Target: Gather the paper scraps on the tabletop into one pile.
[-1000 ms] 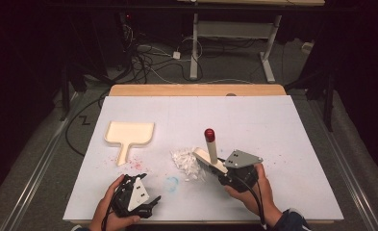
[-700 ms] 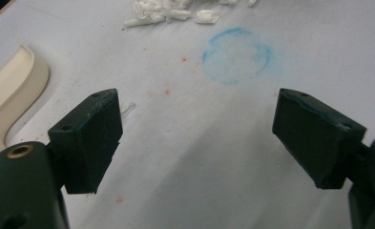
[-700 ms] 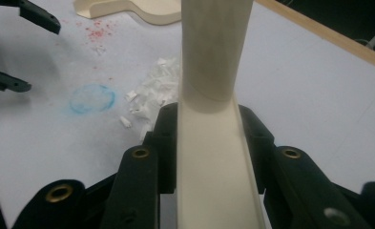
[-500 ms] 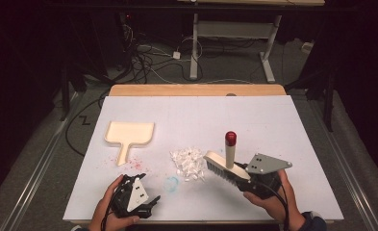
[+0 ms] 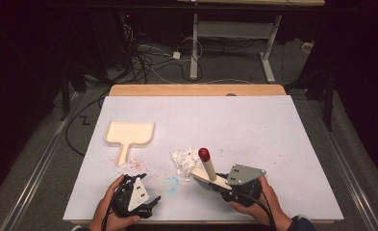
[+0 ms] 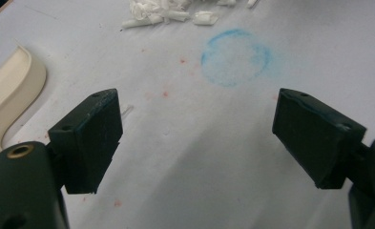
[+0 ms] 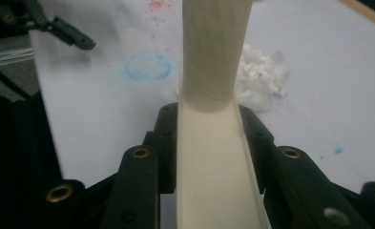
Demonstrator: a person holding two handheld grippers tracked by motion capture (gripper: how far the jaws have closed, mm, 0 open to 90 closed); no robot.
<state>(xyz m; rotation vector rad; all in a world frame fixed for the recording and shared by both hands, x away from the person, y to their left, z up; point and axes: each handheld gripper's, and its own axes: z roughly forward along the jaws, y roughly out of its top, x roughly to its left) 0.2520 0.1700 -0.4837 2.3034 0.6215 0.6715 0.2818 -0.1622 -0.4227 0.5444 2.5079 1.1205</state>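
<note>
- Evidently the step in hand is sweeping: the right gripper (image 5: pixel 221 182) has its jaws clamped on the cream brush (image 5: pixel 207 169), red-tipped handle tilted up, just beside the pile of white paper scraps (image 5: pixel 185 159).
- The left gripper (image 5: pixel 148 204) rests near the table's front edge, jaws wide apart and holding nothing.
- The cream dustpan (image 5: pixel 129 134) lies well apart to the left, so it should probably be fetched first.
- Short, low strokes toward the pan would keep scraps from scattering over the white table (image 5: pixel 254 125).

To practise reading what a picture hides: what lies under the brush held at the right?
Bare white table shows around the brush, with paper scraps just left of it. Anything directly beneath its head is covered.
</note>
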